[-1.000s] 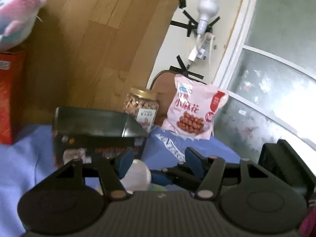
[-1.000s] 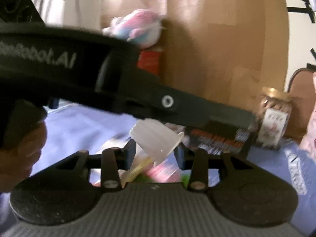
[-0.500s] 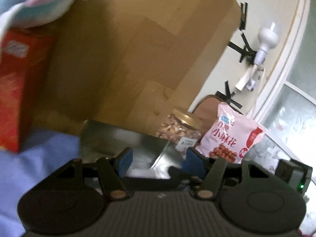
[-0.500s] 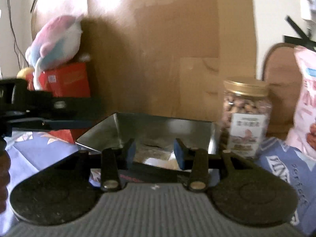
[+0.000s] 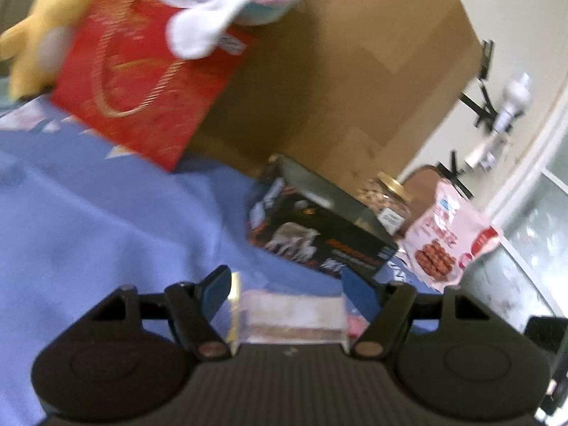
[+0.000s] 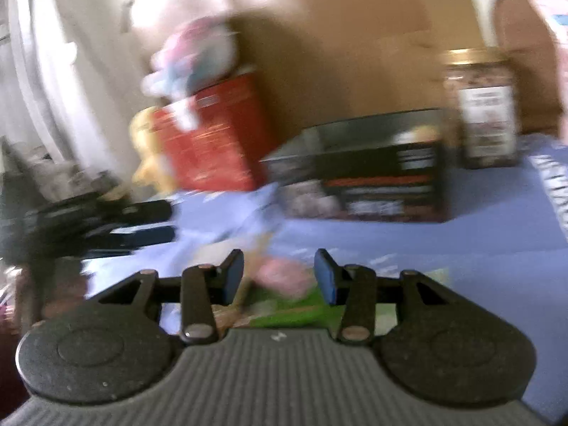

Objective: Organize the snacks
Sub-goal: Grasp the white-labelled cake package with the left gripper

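A black open-topped box [image 5: 319,227] stands on the blue cloth [image 5: 106,220], also in the right wrist view [image 6: 372,177]. My left gripper [image 5: 287,289] is open, low over a clear-wrapped snack packet [image 5: 294,316] that lies between its fingers; whether they touch it I cannot tell. My right gripper [image 6: 280,275] is open and empty above a pink and green snack packet [image 6: 287,294] on the cloth. Both grippers are in front of the box. The view is blurred.
A nut jar [image 5: 387,198] and a pink snack bag [image 5: 447,241] stand right of the box. A red box [image 5: 142,81] with plush toys [image 5: 227,3] on top stands at the left. A cardboard panel [image 5: 355,71] rises behind. The left gripper shows in the right wrist view [image 6: 106,223].
Both grippers have pulled back from the box and dropped low over the cloth. The white cup once in the right gripper is no longer in it.
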{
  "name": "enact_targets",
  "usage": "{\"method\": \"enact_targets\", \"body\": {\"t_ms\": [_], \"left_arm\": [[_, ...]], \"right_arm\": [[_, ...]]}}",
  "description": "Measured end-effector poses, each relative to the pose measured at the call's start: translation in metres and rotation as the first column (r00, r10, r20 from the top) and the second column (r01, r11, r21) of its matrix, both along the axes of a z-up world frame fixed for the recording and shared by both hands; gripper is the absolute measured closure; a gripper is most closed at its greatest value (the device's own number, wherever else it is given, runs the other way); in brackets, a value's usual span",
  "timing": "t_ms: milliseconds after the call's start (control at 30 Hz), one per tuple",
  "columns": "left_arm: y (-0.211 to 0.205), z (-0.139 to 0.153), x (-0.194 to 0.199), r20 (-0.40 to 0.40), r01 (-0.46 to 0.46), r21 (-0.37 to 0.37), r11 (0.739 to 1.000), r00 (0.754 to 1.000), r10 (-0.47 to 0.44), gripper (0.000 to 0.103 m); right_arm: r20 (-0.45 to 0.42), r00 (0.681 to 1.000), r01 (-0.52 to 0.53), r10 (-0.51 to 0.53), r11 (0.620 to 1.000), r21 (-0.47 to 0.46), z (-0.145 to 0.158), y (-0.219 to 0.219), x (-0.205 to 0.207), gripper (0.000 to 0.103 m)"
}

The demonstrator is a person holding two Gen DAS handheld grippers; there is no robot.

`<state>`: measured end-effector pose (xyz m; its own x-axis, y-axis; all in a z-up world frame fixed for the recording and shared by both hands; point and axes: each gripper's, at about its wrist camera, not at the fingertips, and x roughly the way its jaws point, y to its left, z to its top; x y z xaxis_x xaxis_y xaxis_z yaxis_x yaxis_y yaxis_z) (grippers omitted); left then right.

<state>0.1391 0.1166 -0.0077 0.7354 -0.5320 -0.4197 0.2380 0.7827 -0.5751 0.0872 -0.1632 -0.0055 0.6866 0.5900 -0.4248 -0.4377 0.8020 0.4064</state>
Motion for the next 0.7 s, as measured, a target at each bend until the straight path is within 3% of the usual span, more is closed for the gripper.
{"method": "enact_targets", "body": {"t_ms": [100,267,333,467,700], "left_arm": [[0.006,-0.009,-0.003,-0.04,0.0,-0.008,1.0,0.999,0.0,0.032],[-0.009,-0.029,-0.001,-0.1,0.065,-0.004,0.998,0.993,-0.065,0.028],[-0.015,-0.038,0.0,-0.13,0.09,-0.01,0.996,0.987,-0.091,0.033],[-0.02,-0.034,-0.014,-0.083,0.087,0.046,0.995,0.993,-0.083,0.036],[-0.007,-0.017,-0.04,-0.03,0.068,0.013,0.998,0.997,-0.067,0.037]], "right_arm": [[-0.051,0.997,-0.051,0.051,0.999,-0.003,-0.005,0.021,-0.002,0.056],[-0.109,0.993,-0.045,0.043,0.999,-0.014,-0.02,0.04,0.011,0.057],[-0.119,0.992,-0.043,0.039,0.999,-0.031,-0.022,0.047,0.013,0.058],[-0.111,0.992,-0.062,0.056,0.997,-0.05,-0.02,0.057,0.008,0.075],[-0.068,0.995,-0.074,0.072,0.997,-0.031,-0.011,0.057,-0.007,0.081]]}}
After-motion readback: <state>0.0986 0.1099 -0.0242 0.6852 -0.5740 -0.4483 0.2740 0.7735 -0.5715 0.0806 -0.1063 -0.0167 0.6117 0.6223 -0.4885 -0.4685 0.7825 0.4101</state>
